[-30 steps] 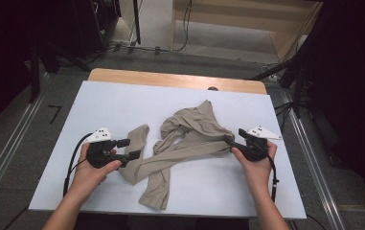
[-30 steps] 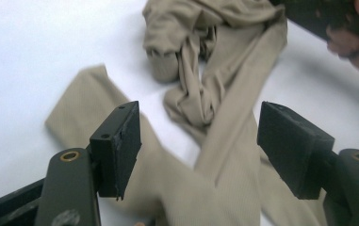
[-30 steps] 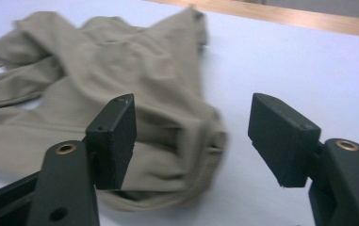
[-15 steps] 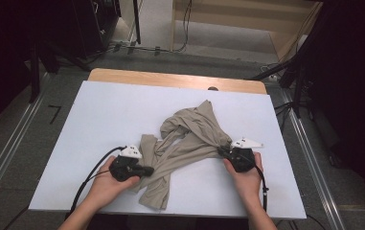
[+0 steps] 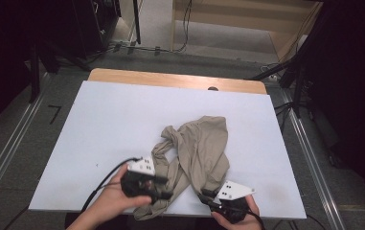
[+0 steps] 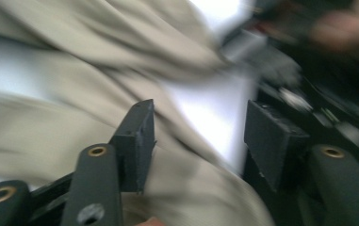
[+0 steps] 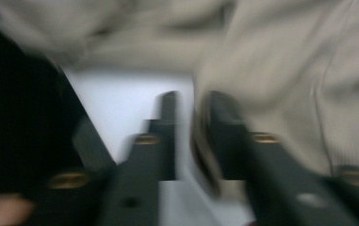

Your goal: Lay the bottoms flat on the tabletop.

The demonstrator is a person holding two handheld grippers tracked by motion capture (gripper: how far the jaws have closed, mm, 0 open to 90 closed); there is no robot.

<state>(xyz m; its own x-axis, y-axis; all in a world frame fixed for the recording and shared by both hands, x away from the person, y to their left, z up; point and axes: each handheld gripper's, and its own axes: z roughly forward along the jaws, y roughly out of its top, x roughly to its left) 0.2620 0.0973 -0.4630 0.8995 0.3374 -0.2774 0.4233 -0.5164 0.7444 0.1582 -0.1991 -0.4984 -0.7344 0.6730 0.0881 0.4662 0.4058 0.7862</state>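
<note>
A crumpled beige garment [image 5: 204,143] lies on the white table [image 5: 122,110], one end hanging toward the near edge. My left gripper [image 5: 163,189] rests at the garment's lower left fold. In the left gripper view its jaws [image 6: 198,127] stand wide apart after just opening, with the beige cloth [image 6: 73,94] under and between them, unpinched. My right gripper [image 5: 206,195] sits at the cloth's lower right, by the table's near edge. Its view is blurred: the jaws [image 7: 189,122] have just been opening, a narrow gap shows, and a cloth hem [image 7: 285,70] lies against one jaw.
The table's near edge runs just under both hands. A wooden strip [image 5: 170,79] borders the far side. Metal floor rails [image 5: 7,158] run along the left, with dark stands and cables beyond the table.
Both hands came from the garment's sides toward the near edge and closer together, dragging the cloth with them. The jaws closed on the cloth half a second ago and now stand apart again.
</note>
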